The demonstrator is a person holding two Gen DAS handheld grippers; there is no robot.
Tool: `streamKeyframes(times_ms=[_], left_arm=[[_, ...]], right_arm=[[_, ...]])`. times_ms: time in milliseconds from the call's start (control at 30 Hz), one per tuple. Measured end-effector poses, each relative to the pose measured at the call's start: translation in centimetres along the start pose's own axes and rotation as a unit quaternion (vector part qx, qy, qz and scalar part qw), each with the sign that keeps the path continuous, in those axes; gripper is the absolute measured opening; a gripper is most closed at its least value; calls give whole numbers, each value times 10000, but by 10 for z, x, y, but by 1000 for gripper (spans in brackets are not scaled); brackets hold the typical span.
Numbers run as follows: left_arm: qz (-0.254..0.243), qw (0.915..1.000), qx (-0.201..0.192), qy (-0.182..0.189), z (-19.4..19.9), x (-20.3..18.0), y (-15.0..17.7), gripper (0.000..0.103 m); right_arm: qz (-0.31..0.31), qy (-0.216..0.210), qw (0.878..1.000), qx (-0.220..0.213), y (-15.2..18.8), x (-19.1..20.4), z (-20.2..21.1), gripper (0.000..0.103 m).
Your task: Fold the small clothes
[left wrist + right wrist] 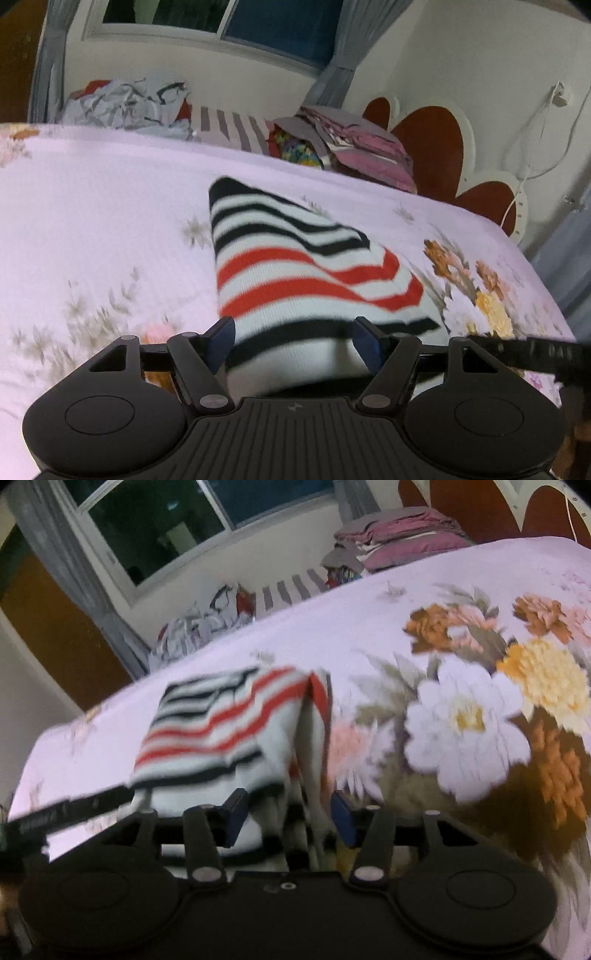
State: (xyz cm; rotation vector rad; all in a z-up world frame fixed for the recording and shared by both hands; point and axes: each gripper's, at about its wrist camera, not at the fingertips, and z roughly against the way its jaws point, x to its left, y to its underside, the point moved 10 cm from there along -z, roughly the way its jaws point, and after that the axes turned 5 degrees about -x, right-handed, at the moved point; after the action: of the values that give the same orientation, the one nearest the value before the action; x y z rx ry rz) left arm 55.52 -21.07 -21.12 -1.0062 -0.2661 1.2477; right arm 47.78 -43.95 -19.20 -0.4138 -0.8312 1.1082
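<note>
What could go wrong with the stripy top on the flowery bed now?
The red, black and white striped knit garment lies folded on the pink floral bedsheet. Both the left gripper and right gripper stand open with cloth between the fingers. Closing might pinch only the top layer, so the fold could slip open when lifted. The right edge shows loose layers, which might flop out unevenly.

Bedroom interior. A bed with pale pink floral sheet fills the foreground. Behind it: cream wall, dark window flanked by grey curtains, a brown-and-cream scalloped headboard, and stacked pink bedding.
</note>
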Motion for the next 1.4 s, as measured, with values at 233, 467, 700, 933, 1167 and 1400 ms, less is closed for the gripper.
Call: streamKeyframes(times_ms=[233,467,700,933,1167,1400], left_arm=[[148,9995,46,-276,-26,23,-18,68],[104,9993,93,-333,-53,29,-26,68],[148,9992,116,-344,-75,28,-33,68],[58,9992,189,-351,-89,22,-26,68],[87,9989,265,-367,-92,26,-24,69],[41,9987,277,-434,-93,22,-27,69]], right_arm=[[-784,-242,9966,111,-36,-6,-57,50],[-1114,-186,9928,402,-41,-17,-110,53],[-474,-89,9988,97,-50,-1,-113,13],[736,754,9942,-191,-39,-7,-115,11],[441,830,9949,-357,-47,-14,-106,24],[645,712,9927,-722,-73,8,-93,24]])
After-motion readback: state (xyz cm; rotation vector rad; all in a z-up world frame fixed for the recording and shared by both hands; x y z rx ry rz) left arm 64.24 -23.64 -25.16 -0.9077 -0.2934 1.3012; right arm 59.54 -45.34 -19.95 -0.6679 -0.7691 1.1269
